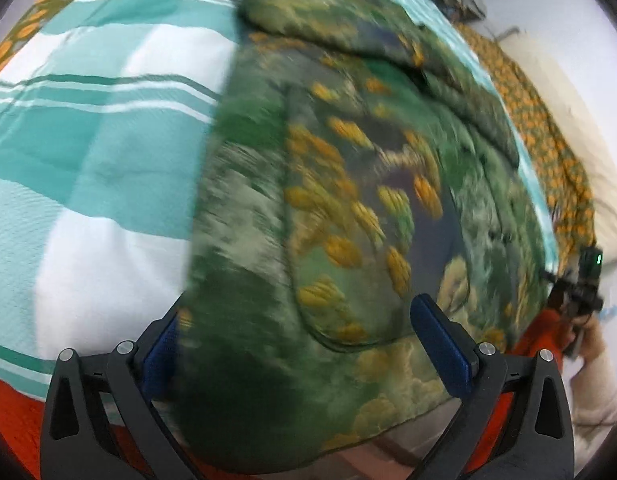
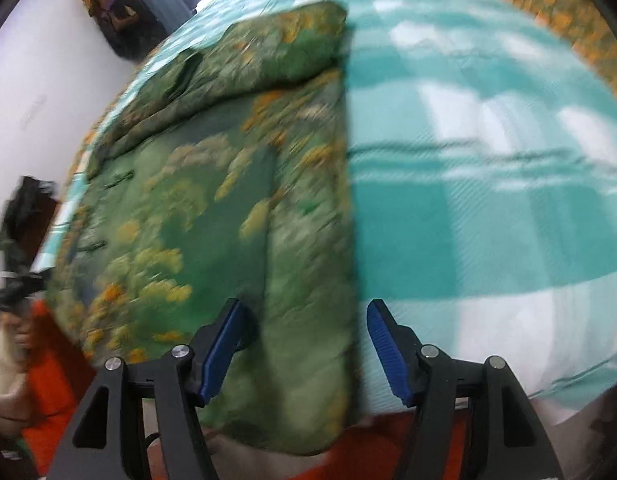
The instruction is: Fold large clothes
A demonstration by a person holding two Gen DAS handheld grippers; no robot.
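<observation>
Both the left gripper (image 1: 308,354) and right gripper (image 2: 304,354) gape wide at 6 o'clock over the folded green garment (image 1: 348,200) on the striped sheet (image 1: 88,120).

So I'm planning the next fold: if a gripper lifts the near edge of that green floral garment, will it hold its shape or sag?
It will probably sag. The green floral garment drapes limply over the bed's near edge and lies in soft folds at its far end, so it looks floppy. Its folded layers look slightly padded, so it may feel fairly heavy. On the striped bedspread it would likely drag and bunch rather than slide cleanly.
</observation>
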